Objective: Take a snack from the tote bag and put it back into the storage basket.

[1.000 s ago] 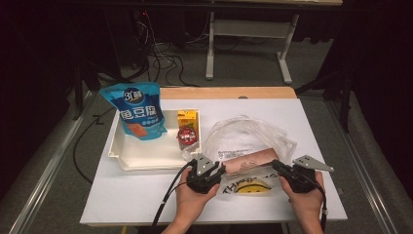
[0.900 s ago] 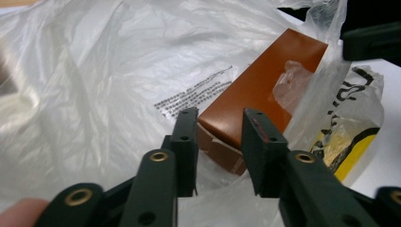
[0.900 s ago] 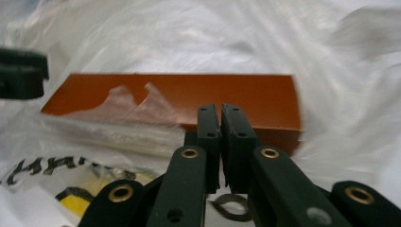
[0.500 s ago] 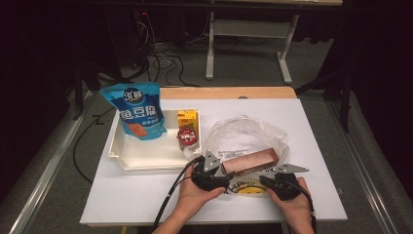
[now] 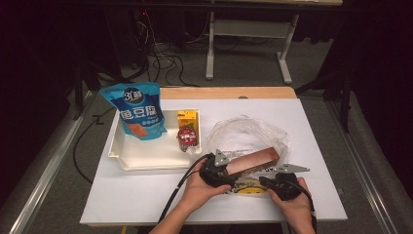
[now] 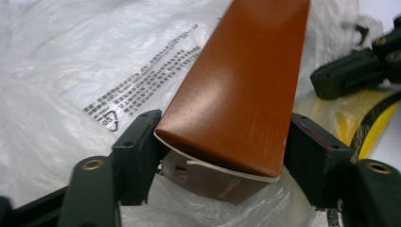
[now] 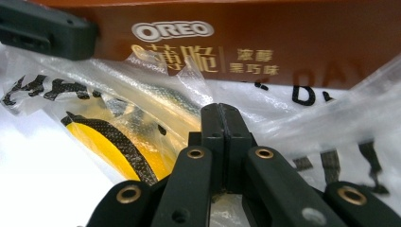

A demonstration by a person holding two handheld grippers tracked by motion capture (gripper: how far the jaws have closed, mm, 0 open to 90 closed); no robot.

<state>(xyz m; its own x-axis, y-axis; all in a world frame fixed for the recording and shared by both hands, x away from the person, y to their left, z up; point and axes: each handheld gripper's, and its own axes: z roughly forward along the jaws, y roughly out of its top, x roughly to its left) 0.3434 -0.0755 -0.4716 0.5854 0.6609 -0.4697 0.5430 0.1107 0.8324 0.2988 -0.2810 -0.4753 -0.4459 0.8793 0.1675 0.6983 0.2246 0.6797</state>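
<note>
A long brown Oreo box (image 5: 253,161) lies slanted over a clear plastic bag (image 5: 243,134) on the white table. My left gripper (image 5: 226,168) is at the box's near-left end. In the left gripper view its pads press both sides of the box (image 6: 241,85); the jaws have just been closing a little with the box between them. My right gripper (image 5: 265,181) sits just right of it at the bag's front edge. In the right gripper view its jaws (image 7: 221,111) are shut, with the bag's film (image 7: 331,118) creased around the tips, below the box (image 7: 283,38).
A white tray (image 5: 146,156) at the left holds a blue snack pouch (image 5: 136,109), a yellow carton (image 5: 187,119) and a small red can (image 5: 187,138). Both hands are close to the table's front edge. A wooden strip (image 5: 226,92) borders the back.
Both hands have drawn inward toward each other. The left gripper has come onto the box's end and taken hold of it. The right gripper has shifted left and down to the bag's edge.
</note>
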